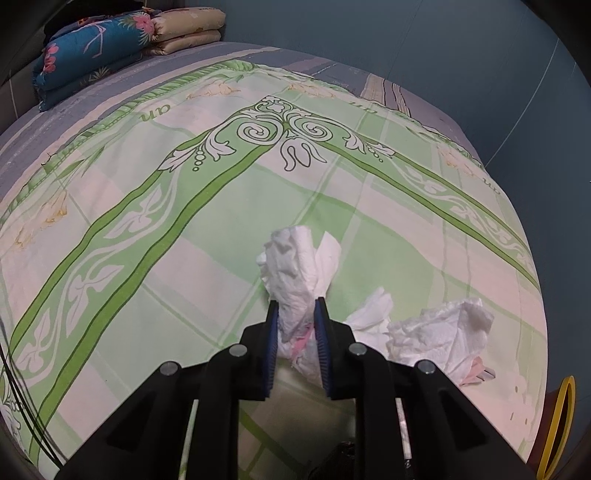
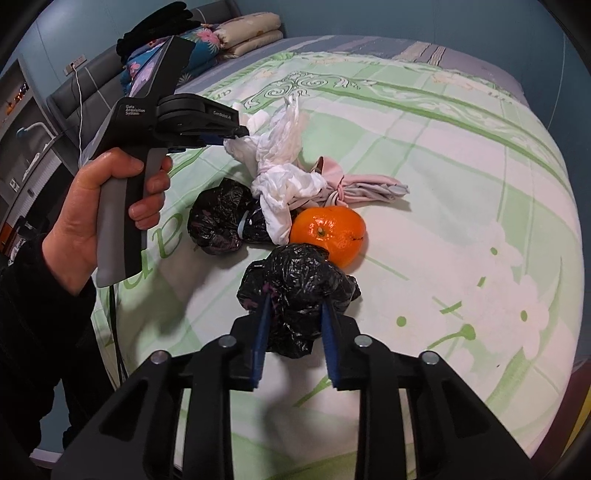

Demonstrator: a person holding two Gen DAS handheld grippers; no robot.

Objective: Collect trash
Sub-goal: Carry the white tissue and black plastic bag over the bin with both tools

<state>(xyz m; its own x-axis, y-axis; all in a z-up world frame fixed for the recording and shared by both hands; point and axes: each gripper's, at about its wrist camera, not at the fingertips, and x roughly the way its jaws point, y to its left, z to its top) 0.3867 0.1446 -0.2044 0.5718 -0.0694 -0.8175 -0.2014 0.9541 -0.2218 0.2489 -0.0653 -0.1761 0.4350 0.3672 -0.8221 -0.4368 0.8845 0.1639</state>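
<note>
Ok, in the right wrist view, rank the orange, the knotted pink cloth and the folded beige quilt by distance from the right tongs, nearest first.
1. Orange, just beyond the right tongs, slightly right.
2. Knotted pink cloth, behind the orange.
3. Folded beige quilt, at the bed's far end, upper left.

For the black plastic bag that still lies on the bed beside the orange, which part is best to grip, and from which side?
Grip the second black bag on its rounded, crumpled bulk, coming from above on its open left side. Its right end is tucked under the white tissue and close to the orange, so there the fingers would probably catch those instead.
</note>
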